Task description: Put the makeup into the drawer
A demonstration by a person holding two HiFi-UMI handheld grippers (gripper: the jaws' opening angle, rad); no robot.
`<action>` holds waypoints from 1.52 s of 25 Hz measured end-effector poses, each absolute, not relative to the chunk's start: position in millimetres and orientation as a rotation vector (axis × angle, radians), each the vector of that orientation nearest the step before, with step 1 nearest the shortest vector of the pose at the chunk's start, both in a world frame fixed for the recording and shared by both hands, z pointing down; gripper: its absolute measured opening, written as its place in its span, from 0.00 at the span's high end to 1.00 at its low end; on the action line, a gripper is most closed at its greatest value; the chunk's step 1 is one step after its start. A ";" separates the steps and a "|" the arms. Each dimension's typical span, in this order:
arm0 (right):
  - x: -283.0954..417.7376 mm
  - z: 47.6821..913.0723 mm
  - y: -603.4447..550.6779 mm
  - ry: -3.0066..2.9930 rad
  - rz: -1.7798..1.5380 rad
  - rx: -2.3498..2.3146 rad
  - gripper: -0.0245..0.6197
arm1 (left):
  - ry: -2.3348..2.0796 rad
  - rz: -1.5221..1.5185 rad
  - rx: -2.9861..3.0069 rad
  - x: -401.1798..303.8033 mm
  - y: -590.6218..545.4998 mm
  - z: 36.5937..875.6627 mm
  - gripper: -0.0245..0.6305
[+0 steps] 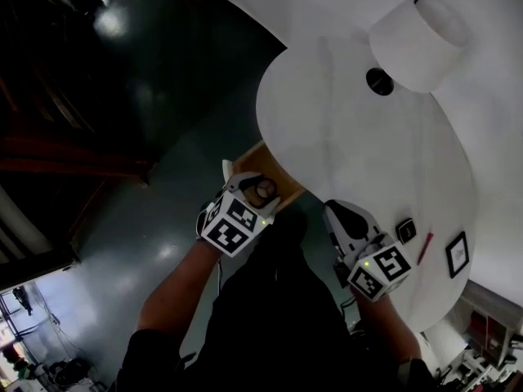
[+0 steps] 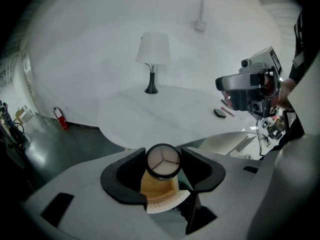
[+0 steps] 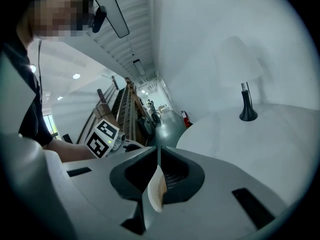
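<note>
The compact (image 2: 163, 162), round with a black rim and a pale face split into three parts, sits between the jaws of the left hand-held gripper (image 2: 163, 158). The jaws stand apart and press on its rim from either side. It hangs over the open drawer (image 2: 156, 186), whose wooden inside and curved white front show just below it in the left gripper view. The drawer sticks out from under the near-left edge of the white counter (image 1: 368, 153).

The right hand-held gripper (image 3: 157, 156) is to the right of the left one, at the counter's near edge. Its jaws are closed together. Through the slit beneath them shows a sliver of white with a ribbed wooden edge; I cannot tell whether it is pinched.

On the counter's near right lie a small black case (image 1: 406, 230), a red pencil (image 1: 425, 248) just right of it, and a black-framed square (image 1: 458, 254) further right; all three lie apart from each other. At the far right stands a lamp (image 1: 418, 33) with a white shade and a dark round foot.

The floor (image 1: 163, 137) on the left is dark and glossy. A red fire extinguisher (image 2: 59, 118) stands on it by the wall, well apart from the counter.
</note>
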State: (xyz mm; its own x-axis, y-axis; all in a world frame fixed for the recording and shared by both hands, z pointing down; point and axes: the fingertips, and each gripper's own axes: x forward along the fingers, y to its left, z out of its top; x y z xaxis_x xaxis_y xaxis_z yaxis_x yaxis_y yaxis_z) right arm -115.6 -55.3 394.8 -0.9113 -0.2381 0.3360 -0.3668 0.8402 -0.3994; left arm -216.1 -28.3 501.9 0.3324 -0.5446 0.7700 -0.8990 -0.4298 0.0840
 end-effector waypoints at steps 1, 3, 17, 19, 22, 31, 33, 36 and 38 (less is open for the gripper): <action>-119.6 397.1 -54.8 -2.740 0.677 0.449 0.93 | -1.260 0.926 2.093 -219.0 -28.4 507.9 0.61; -126.5 402.8 -54.1 -2.730 0.675 0.431 0.93 | -1.246 0.945 2.098 -223.9 -27.3 522.4 0.61; -125.4 447.0 -55.5 -2.642 0.743 0.469 0.93 | -0.927 1.137 2.254 -224.9 -35.3 619.4 0.61; -123.5 449.4 -55.5 -2.636 0.750 0.479 0.93 | -0.901 1.168 2.256 -224.4 -34.7 628.5 0.61; -121.4 453.8 -59.7 -2.632 0.759 0.495 0.93 | -0.883 1.208 2.256 -224.0 -38.6 640.9 0.61; -117.8 468.2 -56.7 -2.618 0.791 0.537 0.93 | -0.822 1.264 2.276 -219.3 -46.4 677.1 0.61; -117.6 471.9 -54.6 -2.612 0.799 0.547 0.93 | -0.807 1.299 2.291 -221.0 -46.8 684.2 0.61; -116.4 476.0 -52.3 -2.603 0.808 0.563 0.93 | -0.755 1.378 2.326 -221.2 -46.6 692.1 0.61; -112.9 477.5 -50.2 -2.598 0.813 0.572 0.93 | -0.711 1.412 2.345 -217.5 -45.5 697.2 0.60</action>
State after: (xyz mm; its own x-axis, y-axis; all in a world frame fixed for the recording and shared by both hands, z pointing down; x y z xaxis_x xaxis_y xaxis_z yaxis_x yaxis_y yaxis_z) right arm -112.9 -50.2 477.5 -0.8540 -0.2687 0.4455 -0.4747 0.7529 -0.4559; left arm -217.5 -45.5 697.2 0.3902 -0.2527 0.8854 -0.5607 -0.8279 0.0108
